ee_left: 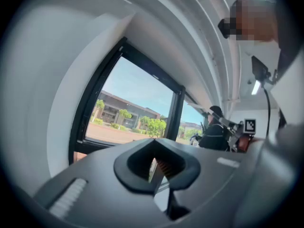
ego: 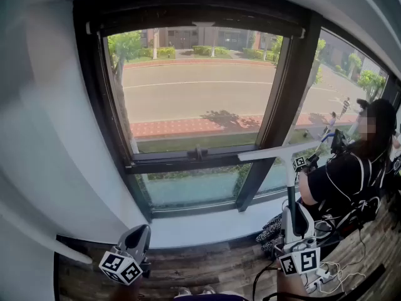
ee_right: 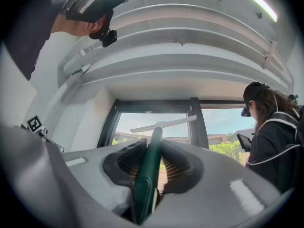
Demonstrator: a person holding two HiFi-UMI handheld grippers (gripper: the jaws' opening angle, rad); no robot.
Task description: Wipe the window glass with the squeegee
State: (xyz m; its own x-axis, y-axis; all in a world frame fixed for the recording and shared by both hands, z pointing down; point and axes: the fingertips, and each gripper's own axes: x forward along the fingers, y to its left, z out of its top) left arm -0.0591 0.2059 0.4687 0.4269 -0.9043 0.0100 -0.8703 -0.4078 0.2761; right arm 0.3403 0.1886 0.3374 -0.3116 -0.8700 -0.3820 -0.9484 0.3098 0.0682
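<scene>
The window glass [ego: 194, 93] sits in a dark frame, an upper pane over a lower one. My right gripper [ego: 293, 218] is low at the right, shut on the squeegee's green handle [ee_right: 148, 172]. The squeegee [ego: 287, 168] stands upright, its white blade [ego: 279, 150] level with the middle rail and crossing the dark vertical post. Whether the blade touches glass I cannot tell. In the right gripper view the blade [ee_right: 164, 124] shows against the window. My left gripper [ego: 139, 236] hangs low at the left by the sill, shut with nothing in it [ee_left: 156, 167].
A person in black [ego: 341, 180] sits close on the right, beside the right-hand pane. Cables [ego: 332, 271] lie on the wooden floor under my right gripper. A white sill [ego: 207, 227] runs below the window, and a white wall [ego: 44, 137] closes the left side.
</scene>
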